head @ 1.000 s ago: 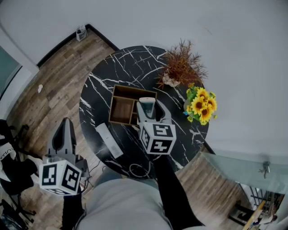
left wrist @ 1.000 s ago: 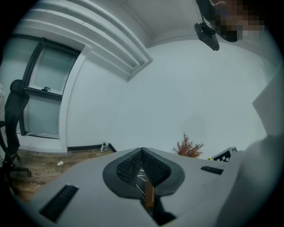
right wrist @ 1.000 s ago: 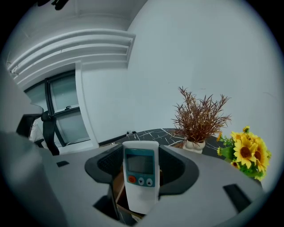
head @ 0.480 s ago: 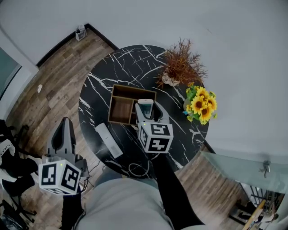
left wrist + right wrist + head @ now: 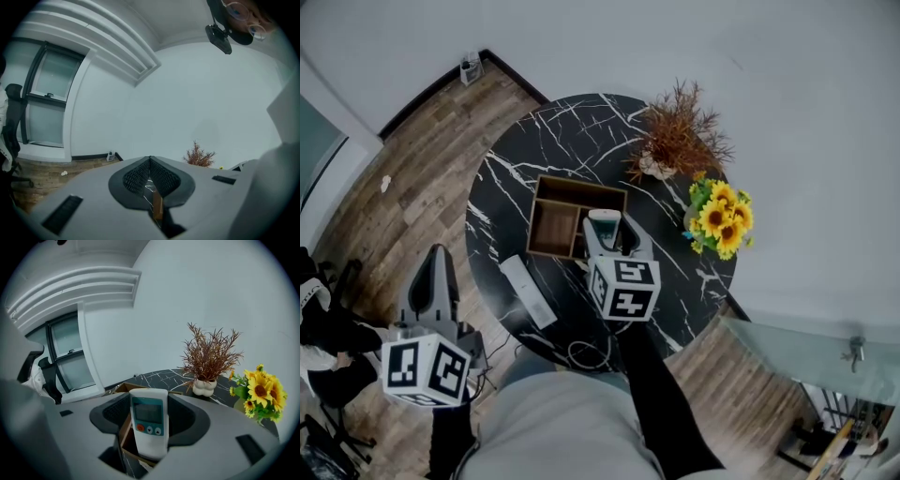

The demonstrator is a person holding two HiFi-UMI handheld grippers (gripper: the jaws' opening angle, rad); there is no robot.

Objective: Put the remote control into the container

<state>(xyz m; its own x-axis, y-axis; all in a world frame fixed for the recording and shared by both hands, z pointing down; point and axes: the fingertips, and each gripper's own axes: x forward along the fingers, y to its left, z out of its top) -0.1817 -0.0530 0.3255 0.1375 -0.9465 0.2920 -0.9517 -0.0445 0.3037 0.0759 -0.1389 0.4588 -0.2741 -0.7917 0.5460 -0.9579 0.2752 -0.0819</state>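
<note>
Right gripper (image 5: 149, 401) (image 5: 609, 231): jaws partly open and clamped on the remote control, one pad on each long side.
Remote control (image 5: 149, 425) (image 5: 604, 219): pinched between the right gripper's jaws, standing on end, with its screen and buttons facing back toward the gripper's camera and its top poking out past the fingertips.
Container (image 5: 578, 187) (image 5: 124, 428): a wooden box with compartments, directly under and ahead of the right gripper's tips. The remote's lower end hangs over the right-hand compartment, close to its near wall. Whether it touches the bottom cannot be told.
Left gripper (image 5: 150, 160) (image 5: 439, 255): jaws pressed together with nothing between them, held off the table's edge, well apart from the right gripper and the box.
Table (image 5: 581, 131): round black marble top beneath the right gripper.
Second remote (image 5: 528, 292): white, lying flat on the table, behind and to the left of the right gripper's tips.
Dried plant (image 5: 208, 357) and sunflowers (image 5: 260, 392): ahead of the right gripper, off to its right.
</note>
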